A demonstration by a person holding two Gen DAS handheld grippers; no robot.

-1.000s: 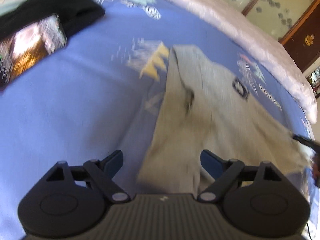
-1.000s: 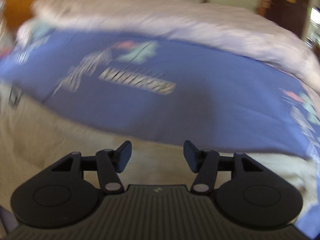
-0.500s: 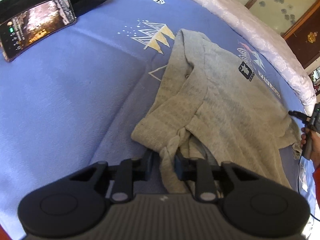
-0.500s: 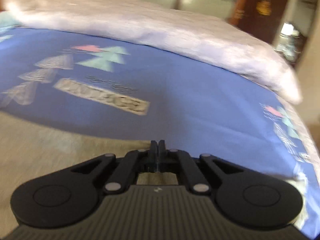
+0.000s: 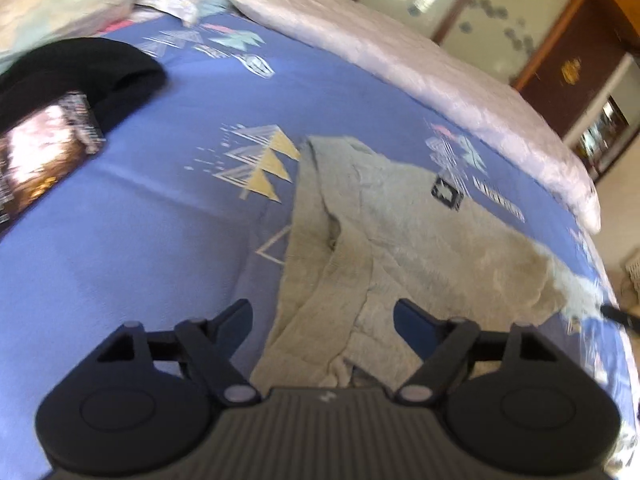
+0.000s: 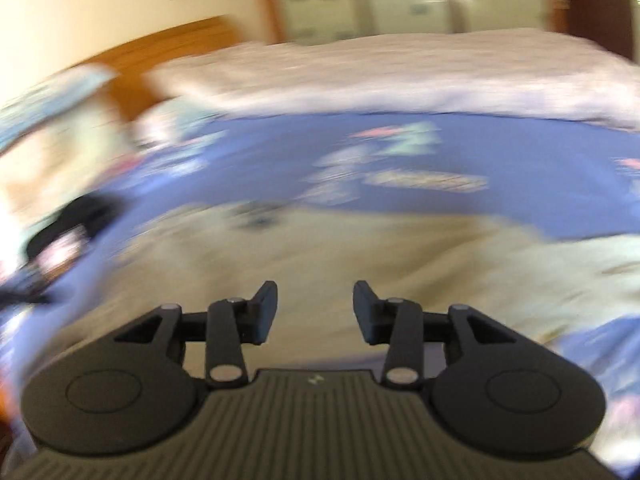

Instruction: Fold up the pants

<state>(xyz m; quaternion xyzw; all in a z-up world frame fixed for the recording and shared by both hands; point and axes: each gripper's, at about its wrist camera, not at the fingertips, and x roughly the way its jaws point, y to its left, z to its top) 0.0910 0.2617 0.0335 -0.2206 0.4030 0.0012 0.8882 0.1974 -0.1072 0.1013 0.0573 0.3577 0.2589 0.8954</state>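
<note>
Grey pants (image 5: 404, 240) lie folded on the blue bedsheet (image 5: 140, 248). Left gripper (image 5: 322, 320), just opened, stands apart above their near edge. Right gripper (image 6: 314, 312), also reopening, apparently holds nothing; view blurred.

Home bedroom: a bed (image 5: 120, 240) under a blue sheet (image 5: 168, 168) printed with triangles, a pale quilt (image 5: 420, 64) rolled along its far edge, pillows (image 5: 60, 4) at the head by a wooden headboard (image 6: 160, 48). Wardrobe with frosted patterned sliding doors (image 5: 460, 4) and dark wood trim (image 5: 568, 72) behind it; grey pants (image 5: 400, 240), a black garment (image 5: 80, 68) and a phone (image 5: 40, 152) lie on the sheet
</note>
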